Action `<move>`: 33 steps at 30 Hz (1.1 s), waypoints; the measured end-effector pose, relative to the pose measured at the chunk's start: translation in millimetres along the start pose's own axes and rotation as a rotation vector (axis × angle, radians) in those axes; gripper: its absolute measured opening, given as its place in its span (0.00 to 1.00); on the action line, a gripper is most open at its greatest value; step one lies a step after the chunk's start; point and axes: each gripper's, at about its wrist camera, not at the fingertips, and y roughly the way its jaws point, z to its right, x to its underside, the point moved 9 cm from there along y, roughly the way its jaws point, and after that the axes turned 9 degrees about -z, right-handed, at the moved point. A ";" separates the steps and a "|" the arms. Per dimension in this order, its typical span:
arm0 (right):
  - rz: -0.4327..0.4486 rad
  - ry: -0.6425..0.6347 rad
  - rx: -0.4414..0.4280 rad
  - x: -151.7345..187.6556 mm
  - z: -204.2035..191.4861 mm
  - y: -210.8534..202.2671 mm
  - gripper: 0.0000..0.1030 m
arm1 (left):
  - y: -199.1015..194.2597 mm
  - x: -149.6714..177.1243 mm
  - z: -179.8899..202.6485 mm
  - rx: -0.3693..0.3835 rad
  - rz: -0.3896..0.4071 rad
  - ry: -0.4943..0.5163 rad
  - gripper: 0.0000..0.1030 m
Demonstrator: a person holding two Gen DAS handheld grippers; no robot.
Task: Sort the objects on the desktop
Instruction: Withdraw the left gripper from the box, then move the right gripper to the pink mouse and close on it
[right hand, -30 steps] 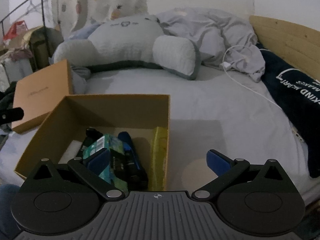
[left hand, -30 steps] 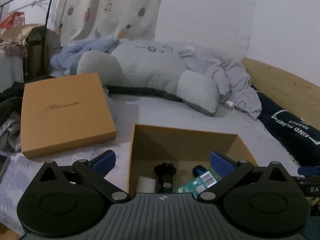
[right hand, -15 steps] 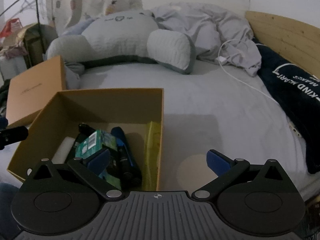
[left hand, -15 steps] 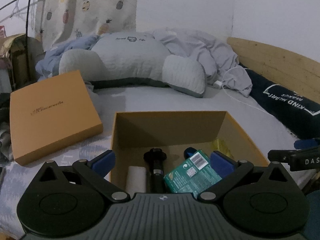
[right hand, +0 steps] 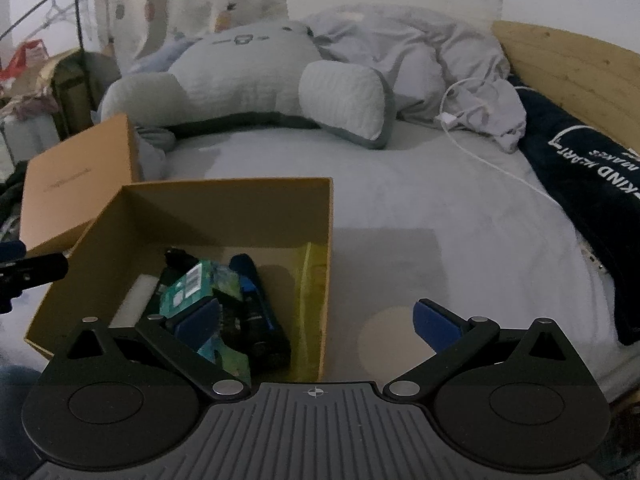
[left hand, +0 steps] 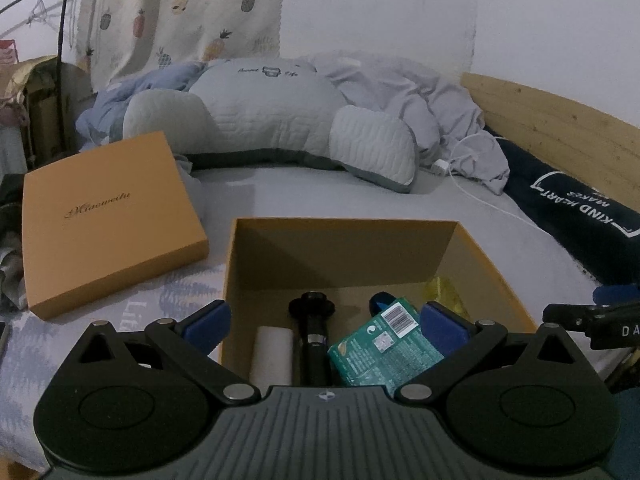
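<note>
The open orange box (left hand: 344,256) stands on the bed (left hand: 320,196). Inside it lie a white roll (left hand: 272,354), a black tool (left hand: 314,332), a green packet (left hand: 384,344) and a yellow item (left hand: 444,294). The lid (left hand: 108,216) lies left of the box. The left hand-held gripper (left hand: 325,322) hangs wide and empty over the box; the right hand-held gripper (right hand: 316,320), also wide and empty, straddles its right wall.

Box (right hand: 224,204) open-topped, far half bare; near half crowded. Sheet (right hand: 420,200) right of box clear.
</note>
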 end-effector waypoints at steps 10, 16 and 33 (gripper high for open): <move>-0.001 -0.029 -0.042 -5.3 -14.0 -3.3 1.00 | 5.8 -4.0 -11.4 0.017 0.000 -0.024 1.00; -0.002 -0.046 -0.068 -8.5 -22.5 -5.4 1.00 | 9.6 -6.5 -15.3 0.020 0.007 -0.034 1.00; -0.013 -0.094 -0.065 -66.9 -30.9 24.2 1.00 | 20.7 -17.2 -36.1 0.037 0.012 -0.098 1.00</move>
